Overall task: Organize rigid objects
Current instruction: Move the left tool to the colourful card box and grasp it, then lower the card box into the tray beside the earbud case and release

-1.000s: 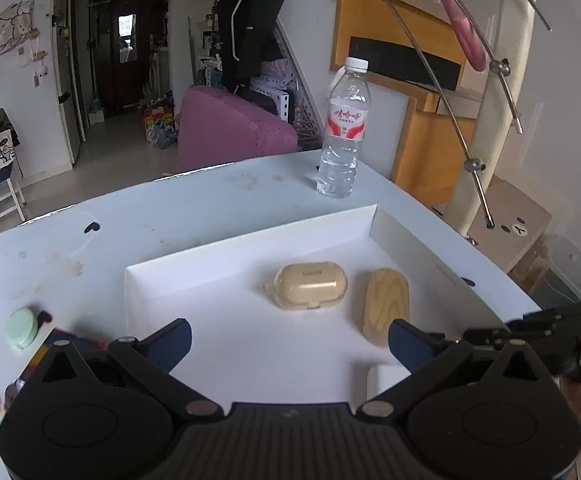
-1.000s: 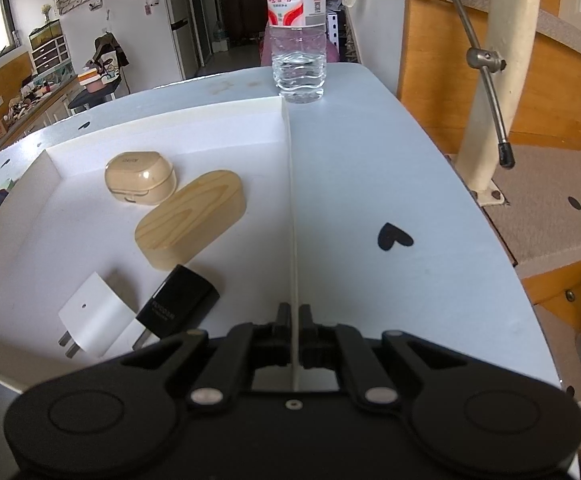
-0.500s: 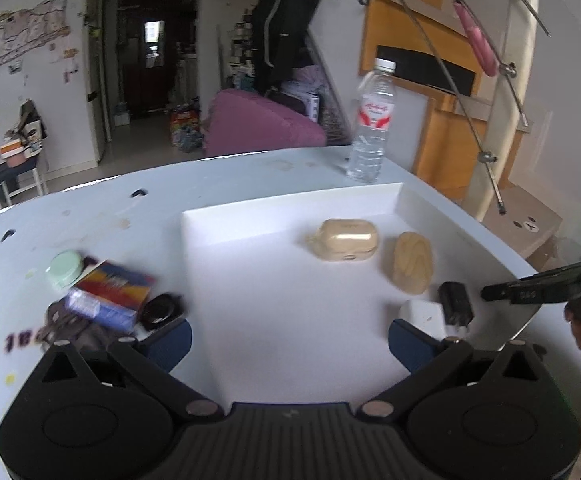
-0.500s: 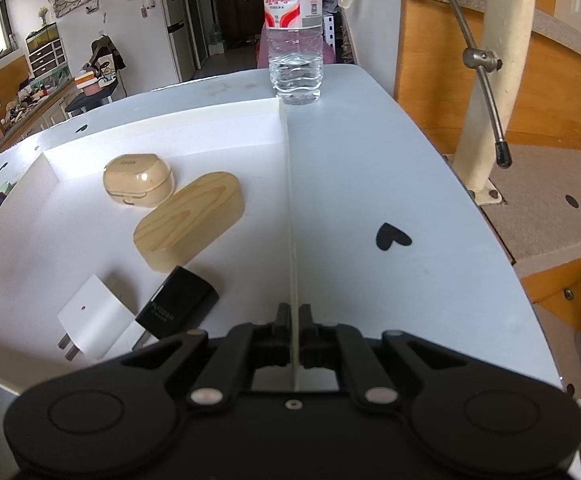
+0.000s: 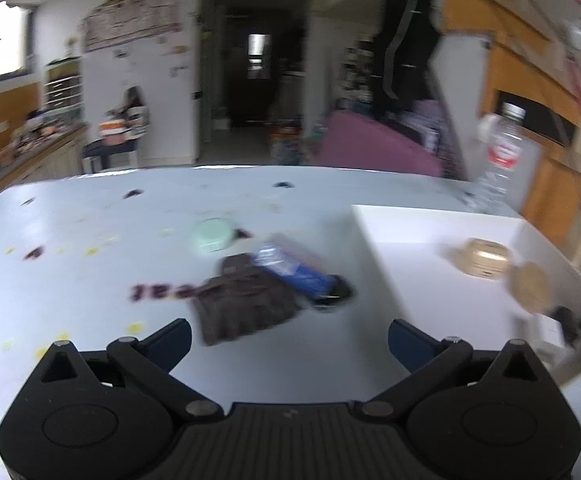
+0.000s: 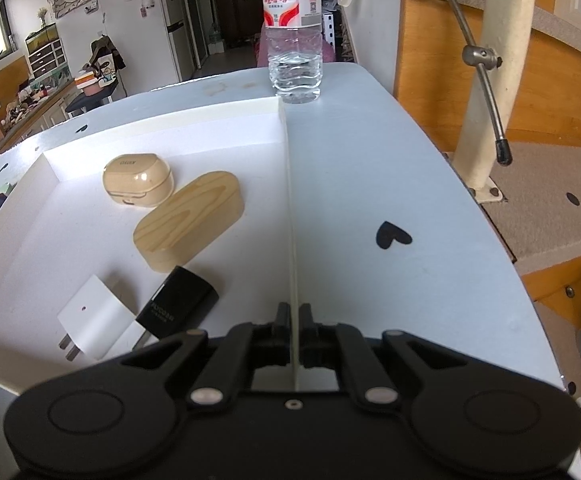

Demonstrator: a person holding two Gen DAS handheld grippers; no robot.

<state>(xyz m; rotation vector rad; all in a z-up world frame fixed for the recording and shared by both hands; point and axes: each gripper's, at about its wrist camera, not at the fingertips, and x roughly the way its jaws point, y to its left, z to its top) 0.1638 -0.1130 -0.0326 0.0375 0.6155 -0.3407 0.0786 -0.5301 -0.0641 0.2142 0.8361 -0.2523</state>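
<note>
We held the right gripper [image 6: 295,320] with its jaws clamped on the thin right wall of the white tray [image 6: 286,184], which ran straight ahead from between the pads. Our left gripper [image 5: 289,330] had its jaws wide apart with nothing between them.

Ahead of the left jaws, out on the table [image 5: 90,248], lay a loose heap: a brown pouch [image 5: 246,302] nearest, a blue packet [image 5: 294,268] across its far right corner, something black and round [image 5: 332,292] under the packet's right end, and a green disc [image 5: 212,234] further out. The left view was smeared, so we could not tell these things more exactly.

The risks, as we judged them: the heap overlaps, so closing on one piece could drag its neighbours or pinch the soft pouch instead of a rigid thing. The tray wall is thin, and a twist of the right hand could bend it or tip the tray.

Inside the tray, left of the right jaws, sat four things. The wood case [image 6: 190,226] had its long axis running from near left to far right, towards the held wall. The tan case [image 6: 138,180] lay just beyond it, broadside to us. The black charger [image 6: 178,308] pointed the same diagonal way as the wood case and touched the white charger [image 6: 94,316], whose prongs pointed near left. A bottle [image 6: 294,40] stood beyond the tray's far corner.
</note>
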